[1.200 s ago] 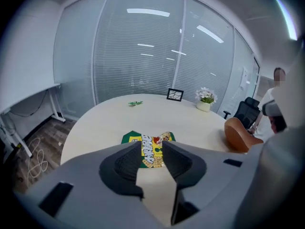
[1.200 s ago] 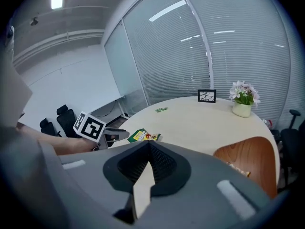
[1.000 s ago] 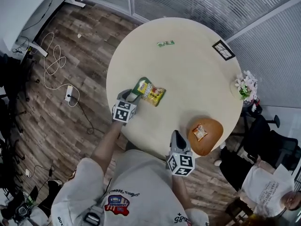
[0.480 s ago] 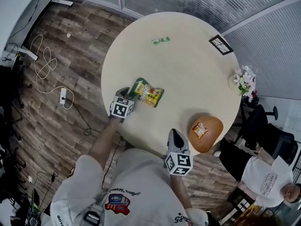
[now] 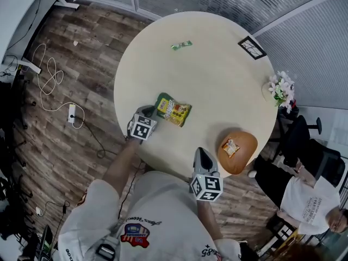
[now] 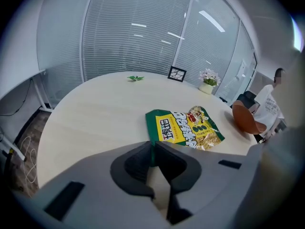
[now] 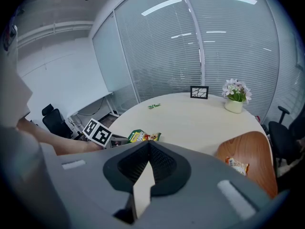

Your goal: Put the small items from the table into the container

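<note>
- Head view: a small orange packet [image 5: 230, 147] lay inside the brown bowl [image 5: 249, 157], so one item was done. Two were left out on the pale round table [image 5: 217, 80]: a yellow-green snack packet [image 5: 174, 109] left of the bowl and a green sweet [image 5: 181, 45] far beyond the bowl.
- Left gripper view: the left gripper [image 6: 153, 149] was closing its jaws on the snack packet's near green corner, pinched between the pads.
- Right gripper view: the right gripper [image 7: 148, 144] hung just left of the bowl, jaws together with nothing between them.
- Room: wood-plank floor [image 5: 81, 91]; glass walls with blinds behind the bowl.
</note>
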The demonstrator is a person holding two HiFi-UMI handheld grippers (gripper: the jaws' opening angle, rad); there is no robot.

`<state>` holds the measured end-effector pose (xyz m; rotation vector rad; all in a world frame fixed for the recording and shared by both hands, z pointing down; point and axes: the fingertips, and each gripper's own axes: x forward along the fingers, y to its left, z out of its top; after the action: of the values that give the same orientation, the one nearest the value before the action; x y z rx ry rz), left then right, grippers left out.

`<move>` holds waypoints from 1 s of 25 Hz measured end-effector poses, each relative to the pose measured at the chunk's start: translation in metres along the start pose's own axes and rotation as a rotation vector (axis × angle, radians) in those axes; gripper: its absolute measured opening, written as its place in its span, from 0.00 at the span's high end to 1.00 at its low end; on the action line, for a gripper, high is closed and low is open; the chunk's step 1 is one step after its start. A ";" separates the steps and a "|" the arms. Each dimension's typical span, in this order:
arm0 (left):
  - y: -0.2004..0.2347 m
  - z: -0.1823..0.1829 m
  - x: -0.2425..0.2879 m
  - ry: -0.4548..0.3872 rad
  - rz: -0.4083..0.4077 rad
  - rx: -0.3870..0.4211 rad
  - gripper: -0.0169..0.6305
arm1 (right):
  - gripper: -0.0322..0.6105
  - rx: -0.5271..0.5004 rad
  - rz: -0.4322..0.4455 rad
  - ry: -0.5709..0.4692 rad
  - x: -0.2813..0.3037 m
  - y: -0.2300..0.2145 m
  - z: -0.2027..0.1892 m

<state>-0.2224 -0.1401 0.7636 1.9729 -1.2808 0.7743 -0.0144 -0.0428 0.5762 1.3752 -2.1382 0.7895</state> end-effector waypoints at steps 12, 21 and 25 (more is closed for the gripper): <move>-0.051 0.025 -0.015 -0.116 -0.081 0.047 0.97 | 0.95 0.032 -0.001 -0.030 -0.014 -0.018 -0.008; -0.110 0.089 -0.070 -0.280 -0.105 0.144 0.97 | 0.95 0.040 0.052 -0.090 -0.027 -0.023 -0.006; -0.145 0.107 -0.089 -0.321 -0.121 0.181 0.97 | 0.95 0.035 0.079 -0.126 -0.037 -0.028 -0.002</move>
<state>-0.1049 -0.1306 0.6001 2.3712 -1.2909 0.5451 0.0256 -0.0271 0.5588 1.3994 -2.2984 0.7924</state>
